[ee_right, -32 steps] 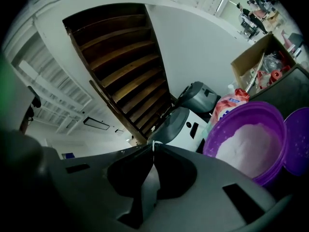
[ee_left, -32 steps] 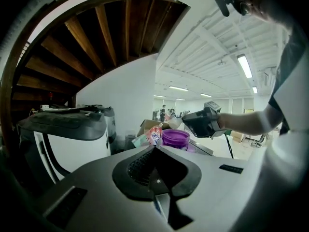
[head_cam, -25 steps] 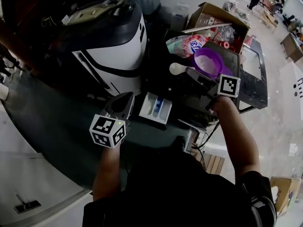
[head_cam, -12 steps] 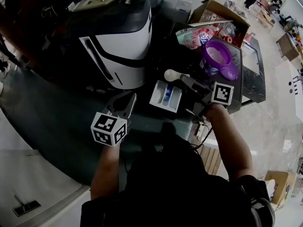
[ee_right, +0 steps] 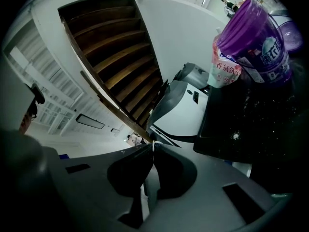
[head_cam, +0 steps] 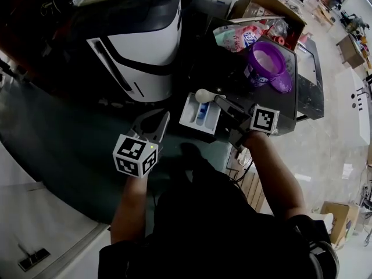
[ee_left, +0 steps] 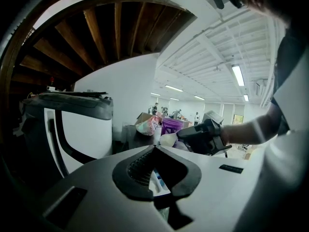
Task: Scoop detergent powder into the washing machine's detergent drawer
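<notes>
The white detergent drawer [head_cam: 196, 114] stands pulled out below the white and dark washing machine [head_cam: 136, 34]. My right gripper [head_cam: 220, 101] is shut on the handle of a white scoop [head_cam: 203, 95], whose bowl hangs over the drawer's far right corner. The handle shows as a thin white strip between the closed tips of the right gripper [ee_right: 153, 146]. The open purple detergent tub [head_cam: 265, 63] stands behind on a dark surface. My left gripper [head_cam: 163, 117] hovers left of the drawer, shut with nothing in it. In the left gripper view the scoop [ee_left: 168, 139] shows beyond my left gripper [ee_left: 154, 148].
A purple lid [head_cam: 282, 85] lies beside the tub. A pink and teal detergent bag [head_cam: 235, 36] and an open cardboard box [head_cam: 268, 15] sit behind it. The dark table [head_cam: 309, 95] ends at the right over a pale floor. Cables hang below the drawer.
My right gripper has carried the scoop left and away from the purple tub to above the drawer. The left gripper has stayed beside the drawer, still shut.
</notes>
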The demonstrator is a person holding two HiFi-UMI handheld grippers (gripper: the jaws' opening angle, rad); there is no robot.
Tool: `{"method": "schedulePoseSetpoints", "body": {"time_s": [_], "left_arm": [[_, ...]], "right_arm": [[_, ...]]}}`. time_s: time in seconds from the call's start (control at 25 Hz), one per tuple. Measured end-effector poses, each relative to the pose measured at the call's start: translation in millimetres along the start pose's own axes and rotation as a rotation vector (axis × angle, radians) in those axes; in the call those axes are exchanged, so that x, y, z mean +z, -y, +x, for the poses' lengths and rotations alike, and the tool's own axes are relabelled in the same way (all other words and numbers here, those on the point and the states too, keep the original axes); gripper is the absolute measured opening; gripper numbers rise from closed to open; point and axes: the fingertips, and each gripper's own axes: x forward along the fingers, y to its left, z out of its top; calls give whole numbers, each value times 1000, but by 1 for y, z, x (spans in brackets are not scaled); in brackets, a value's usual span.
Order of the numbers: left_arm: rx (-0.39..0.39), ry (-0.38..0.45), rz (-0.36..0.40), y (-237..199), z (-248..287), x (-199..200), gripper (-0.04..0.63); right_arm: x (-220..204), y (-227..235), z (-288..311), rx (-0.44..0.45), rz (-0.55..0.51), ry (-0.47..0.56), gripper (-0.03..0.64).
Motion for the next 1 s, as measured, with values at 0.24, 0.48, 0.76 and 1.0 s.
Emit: {"method": "schedulePoseSetpoints", "body": {"time_s": [0.24,0.48,0.76,1.0], "left_arm": [[2,-21,-38,-11,21,-17,8],[5,-38,-70,-17,36,-32,8],[-5,-64,-100,-24,53,-53,8],[-11,-76,-132,-23,61,-68,8]], "right_arm": [[-11,25,10,-33,0,-26,20],[-32,53,16,-107,-4,-92,20],[-48,77,31,-175,-81,-154,20],[-66,94,37,-234,-178,-235,20]]}}
